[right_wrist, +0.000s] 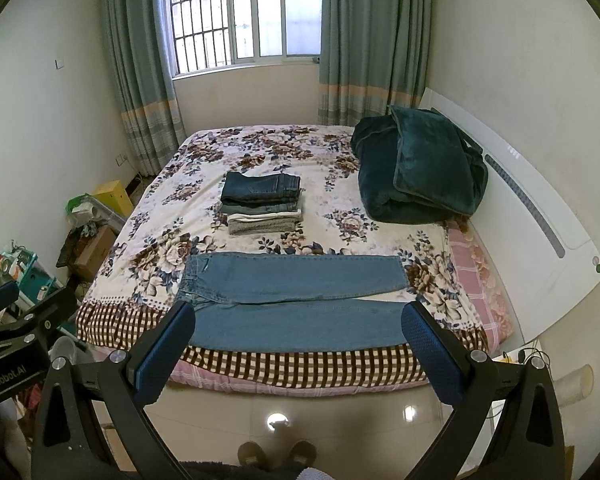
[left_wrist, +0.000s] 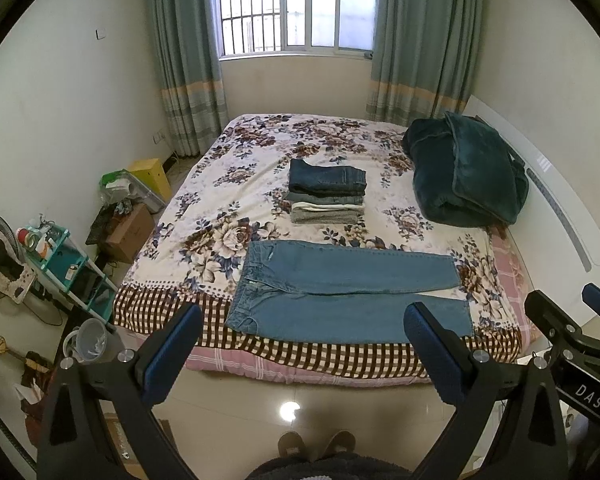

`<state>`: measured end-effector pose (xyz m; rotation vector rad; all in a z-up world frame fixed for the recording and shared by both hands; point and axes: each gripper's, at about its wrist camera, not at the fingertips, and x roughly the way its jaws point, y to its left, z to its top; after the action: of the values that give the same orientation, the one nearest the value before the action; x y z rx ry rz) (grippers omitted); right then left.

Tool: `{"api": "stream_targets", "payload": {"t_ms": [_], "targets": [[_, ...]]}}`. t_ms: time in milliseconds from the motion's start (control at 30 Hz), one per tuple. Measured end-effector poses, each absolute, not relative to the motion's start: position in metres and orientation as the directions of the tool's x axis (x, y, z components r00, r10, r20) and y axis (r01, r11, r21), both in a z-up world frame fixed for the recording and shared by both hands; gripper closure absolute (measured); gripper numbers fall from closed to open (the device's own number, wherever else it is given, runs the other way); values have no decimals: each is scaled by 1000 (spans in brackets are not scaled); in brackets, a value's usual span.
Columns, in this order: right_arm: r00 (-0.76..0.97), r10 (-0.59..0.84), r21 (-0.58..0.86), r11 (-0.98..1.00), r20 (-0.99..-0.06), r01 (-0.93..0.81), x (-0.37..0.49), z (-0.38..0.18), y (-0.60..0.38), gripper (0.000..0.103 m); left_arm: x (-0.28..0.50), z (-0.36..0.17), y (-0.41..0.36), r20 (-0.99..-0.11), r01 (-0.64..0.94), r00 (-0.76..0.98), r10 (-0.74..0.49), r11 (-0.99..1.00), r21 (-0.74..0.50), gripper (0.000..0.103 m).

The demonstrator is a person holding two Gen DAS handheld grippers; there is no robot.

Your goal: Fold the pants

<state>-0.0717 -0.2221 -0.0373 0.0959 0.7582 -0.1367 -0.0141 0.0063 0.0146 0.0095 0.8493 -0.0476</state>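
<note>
A pair of light blue jeans (left_wrist: 340, 292) lies flat near the front edge of the bed (left_wrist: 228, 204), waist to the left, legs spread to the right; it also shows in the right wrist view (right_wrist: 292, 296). My left gripper (left_wrist: 304, 328) is open and empty, held above the floor short of the bed. My right gripper (right_wrist: 300, 328) is open and empty too, at the same distance. The right gripper shows at the right edge of the left wrist view (left_wrist: 572, 320); the left gripper shows at the left edge of the right wrist view (right_wrist: 16, 312).
A stack of folded pants (left_wrist: 327, 191) sits mid-bed. A dark green folded blanket (left_wrist: 468, 168) lies at the right by the white headboard (left_wrist: 560, 200). Boxes, a teal shelf (left_wrist: 64, 260) and a fan crowd the floor on the left. My slippers (left_wrist: 316, 442) stand on the tiles.
</note>
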Motion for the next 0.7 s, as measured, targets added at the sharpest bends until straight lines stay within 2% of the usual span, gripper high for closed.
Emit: {"api": "stream_targets", "payload": {"t_ms": [700], "targets": [[717,-81,33,989,-692,145,-63,-20,-228,0,-15,15,5,-751,44,659,-39,999,-12,0]]}}
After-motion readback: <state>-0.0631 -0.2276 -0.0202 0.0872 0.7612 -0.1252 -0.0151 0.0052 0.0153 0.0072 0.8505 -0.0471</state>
